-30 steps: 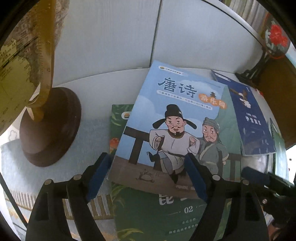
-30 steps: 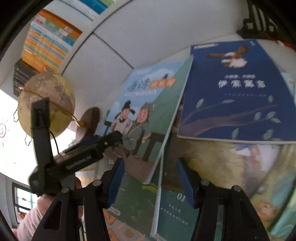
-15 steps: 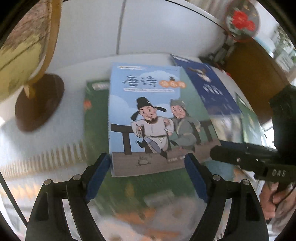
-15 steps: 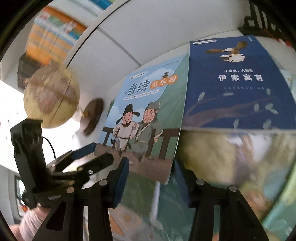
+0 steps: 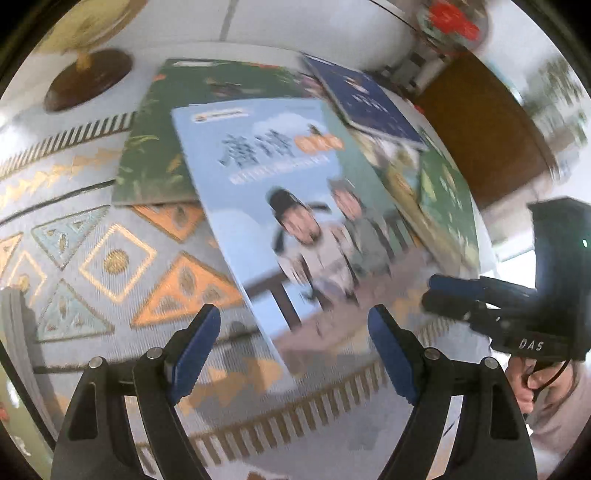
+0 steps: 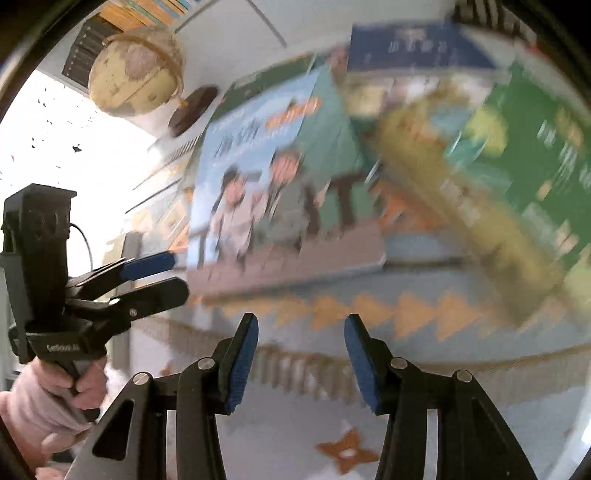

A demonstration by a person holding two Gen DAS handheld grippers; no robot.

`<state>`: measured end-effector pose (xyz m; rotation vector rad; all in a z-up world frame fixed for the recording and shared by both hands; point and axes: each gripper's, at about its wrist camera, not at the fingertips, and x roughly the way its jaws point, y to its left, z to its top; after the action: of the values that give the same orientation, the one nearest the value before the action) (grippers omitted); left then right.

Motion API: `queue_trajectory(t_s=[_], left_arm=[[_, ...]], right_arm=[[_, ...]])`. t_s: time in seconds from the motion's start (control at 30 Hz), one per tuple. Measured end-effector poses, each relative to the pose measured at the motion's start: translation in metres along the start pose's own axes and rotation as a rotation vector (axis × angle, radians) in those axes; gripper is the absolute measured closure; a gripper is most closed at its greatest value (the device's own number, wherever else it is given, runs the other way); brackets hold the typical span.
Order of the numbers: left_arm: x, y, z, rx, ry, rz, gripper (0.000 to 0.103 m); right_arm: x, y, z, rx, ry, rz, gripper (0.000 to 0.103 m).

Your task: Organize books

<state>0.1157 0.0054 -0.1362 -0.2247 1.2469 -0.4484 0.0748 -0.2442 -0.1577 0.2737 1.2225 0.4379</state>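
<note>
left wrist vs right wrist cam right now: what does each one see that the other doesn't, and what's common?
Left wrist only: the right gripper at the frame's right edge, a red ornament at the top, a brown wooden surface.

Right wrist only: the left gripper and the hand holding it, the full globe, a shelf of books at the top.

Both: the light blue book lying on green books, the navy book, the patterned cloth, the globe's base. Neither gripper holds anything.
</note>
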Motion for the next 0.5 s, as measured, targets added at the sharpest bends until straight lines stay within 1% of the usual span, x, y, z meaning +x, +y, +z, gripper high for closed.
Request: queue_trajectory(t_s=[0.07, 0.13, 0.2, 0.3, 0.37, 0.43, 0.5], left_arm=[[0.002, 0.011, 0.008, -0.061, 0.001, -0.024, 0.023], [0.003, 0.016, 0.012, -0.087, -0.025, -0.022, 0.023], [0.007, 0.016, 0.017, -0.102, -0.037, -0.019, 0.023], [0.015, 0.021, 0.022, -0.124, -0.029, -0.017, 0.025], [0.019, 0.021, 0.025, -0.128, -0.037, -0.029, 0.026], [0.022, 0.019, 0.027, -0.111, -0.041, -0.029, 0.026], [0.024, 0.015, 0.029, -0.077, -0.033, -0.013, 0.027]], right_arm=[[-0.007, -0.01, 0.02, 0.006, -0.051, -0.021, 0.055], [-0.003, -0.016, 0.041, 0.006, -0.063, -0.021, 0.055], [0.004, -0.02, 0.058, -0.009, -0.061, -0.019, 0.055], [0.027, -0.017, 0.081, -0.007, -0.012, -0.012, 0.055], [0.032, -0.012, 0.094, -0.018, -0.028, 0.013, 0.054], [0.035, -0.012, 0.098, -0.03, -0.029, 0.034, 0.052], [0.034, -0.014, 0.095, -0.053, -0.045, 0.071, 0.047]])
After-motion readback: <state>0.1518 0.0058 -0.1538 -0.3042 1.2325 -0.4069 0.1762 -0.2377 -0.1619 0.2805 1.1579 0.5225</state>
